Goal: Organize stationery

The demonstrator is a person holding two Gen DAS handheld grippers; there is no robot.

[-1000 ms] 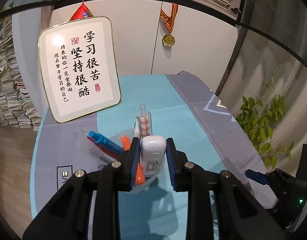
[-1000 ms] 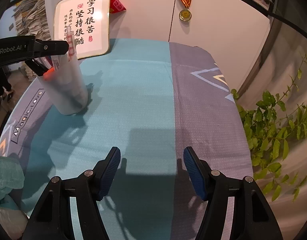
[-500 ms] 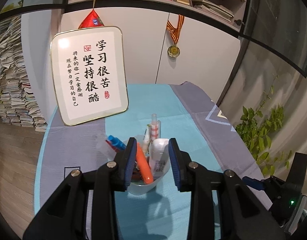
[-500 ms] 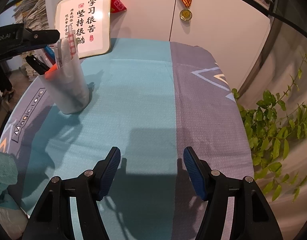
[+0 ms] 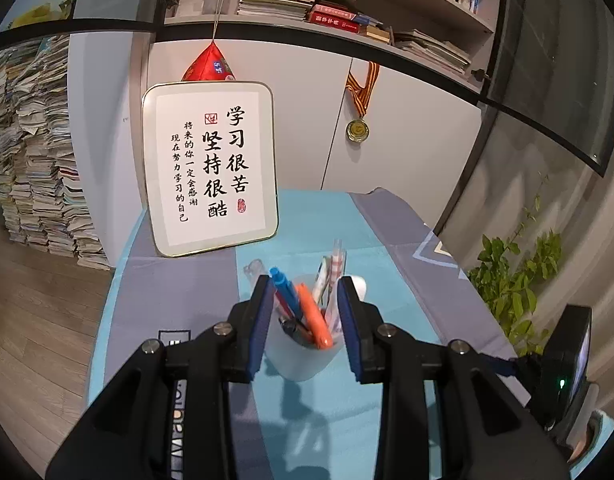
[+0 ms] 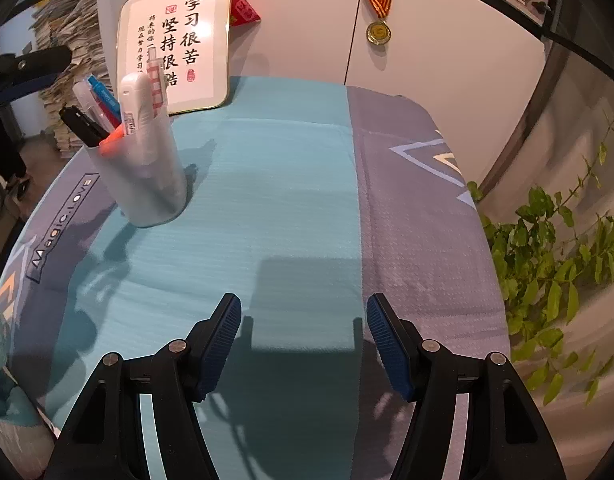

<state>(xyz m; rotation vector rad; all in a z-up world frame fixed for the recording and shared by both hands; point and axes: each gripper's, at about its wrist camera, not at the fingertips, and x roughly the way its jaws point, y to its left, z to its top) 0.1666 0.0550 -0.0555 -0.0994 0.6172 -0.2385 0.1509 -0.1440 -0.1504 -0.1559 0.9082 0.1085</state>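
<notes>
A translucent pen cup (image 5: 303, 358) (image 6: 147, 184) stands on the left part of the table. It holds a blue pen (image 5: 285, 290), an orange marker (image 5: 313, 316), black pens (image 6: 81, 124) and a white correction tape (image 6: 133, 102). My left gripper (image 5: 305, 328) is open and empty, drawn back above and behind the cup. My right gripper (image 6: 303, 340) is open and empty, low over the table's near side, well right of the cup.
A framed calligraphy sign (image 5: 211, 166) leans against the wall at the table's back left. The table has a teal and grey cloth (image 6: 291, 184). A green plant (image 6: 555, 264) stands beyond the right edge. Stacked papers (image 5: 35, 168) fill the left.
My left gripper let go of the white correction tape into the cup, opened and pulled back and up. The right gripper has not moved.
</notes>
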